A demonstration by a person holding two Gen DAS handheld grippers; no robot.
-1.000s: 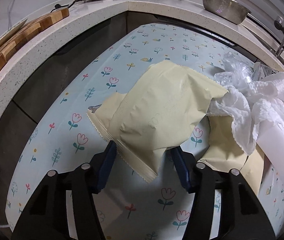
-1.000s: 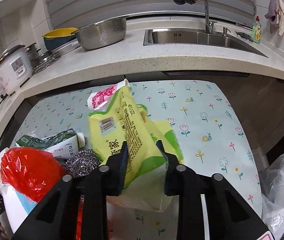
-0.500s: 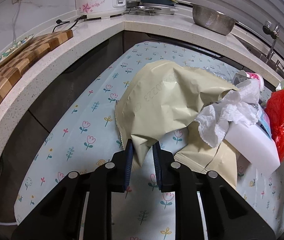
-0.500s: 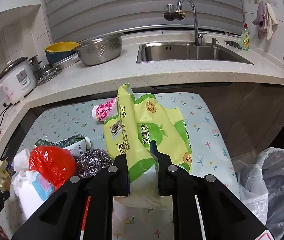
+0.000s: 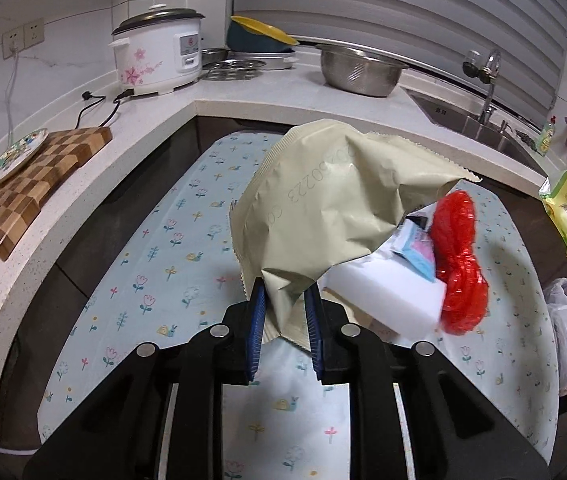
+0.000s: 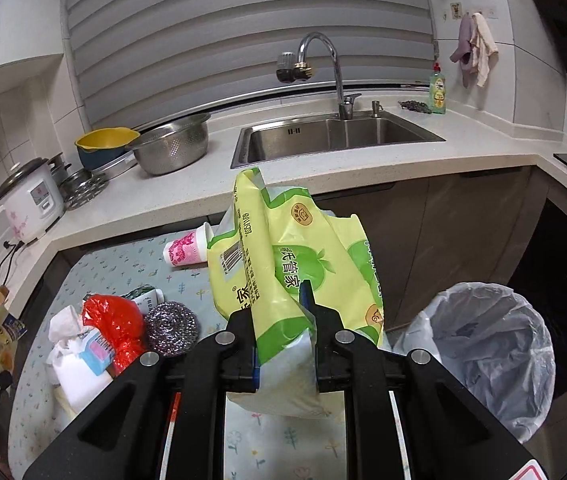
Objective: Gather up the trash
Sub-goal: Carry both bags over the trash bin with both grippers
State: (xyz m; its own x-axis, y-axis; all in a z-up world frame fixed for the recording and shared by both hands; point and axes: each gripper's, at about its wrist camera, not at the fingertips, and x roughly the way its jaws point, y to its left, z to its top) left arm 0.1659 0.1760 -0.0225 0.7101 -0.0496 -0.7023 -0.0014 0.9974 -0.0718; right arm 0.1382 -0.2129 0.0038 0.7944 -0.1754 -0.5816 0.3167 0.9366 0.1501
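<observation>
While both tools are raised above a kitchen bench, each clenches one piece of trash:

Beige wrapper: the crumpled beige wrapper (image 5: 323,208) hangs lifted off the flowered cloth (image 5: 155,280), its lower edge pinched between the blue pads of the left tool (image 5: 282,312).

Yellow-green bag: the printed yellow-green bag (image 6: 283,268) stands upright in the right tool (image 6: 285,344), whose fingers are closed on its lower half; it is held near the bin, above the cloth's edge.

Bin: the waste bin (image 6: 483,356), lined with a clear plastic bag, stands on the floor to the right of the cloth-covered bench.

Remaining trash: on the cloth lie a red plastic bag (image 6: 113,322), a steel scourer (image 6: 170,326) touching it, a white block (image 5: 383,296), crumpled white paper (image 6: 63,322), a green-and-white pack (image 6: 145,294) and, farther back, a pink patterned cup (image 6: 185,246) on its side.

Surroundings: along the stone bench (image 6: 363,160) sit a rice cooker (image 5: 155,56), a steel colander (image 6: 173,144), a yellow bowl (image 6: 103,140) and a sink (image 6: 335,136) with a curved tap (image 6: 323,64); a checkered cutting board (image 5: 31,180) carries a plate (image 5: 13,156).
</observation>
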